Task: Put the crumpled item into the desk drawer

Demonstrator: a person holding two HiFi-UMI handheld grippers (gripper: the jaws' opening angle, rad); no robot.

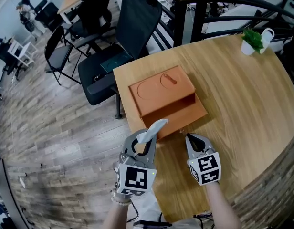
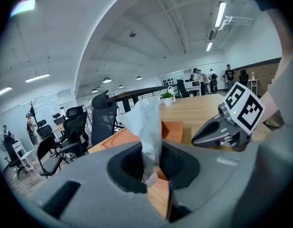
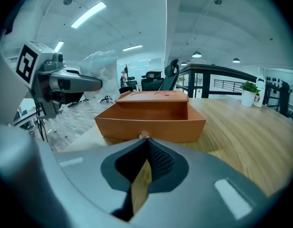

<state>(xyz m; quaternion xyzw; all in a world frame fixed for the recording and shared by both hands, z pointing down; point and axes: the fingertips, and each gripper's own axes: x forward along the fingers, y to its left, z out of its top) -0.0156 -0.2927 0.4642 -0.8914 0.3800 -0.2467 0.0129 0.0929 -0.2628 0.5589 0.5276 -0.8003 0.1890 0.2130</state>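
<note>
Looking over a wooden desk beside office chairs: an orange box near the left edge, drawer pulled open. My left tongs clamp the wad at the drawer's front; my right tongs are closed together.

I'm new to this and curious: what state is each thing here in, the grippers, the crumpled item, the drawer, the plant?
Left gripper: shut on the crumpled item.
Crumpled item: held up, sticking out past the jaws, not yet in the drawer.
Right gripper: shut, empty, tips just short of the knob.
Drawer: pulled open, nothing seen inside.
Potted plant: upright at the far edge of the table.
</note>
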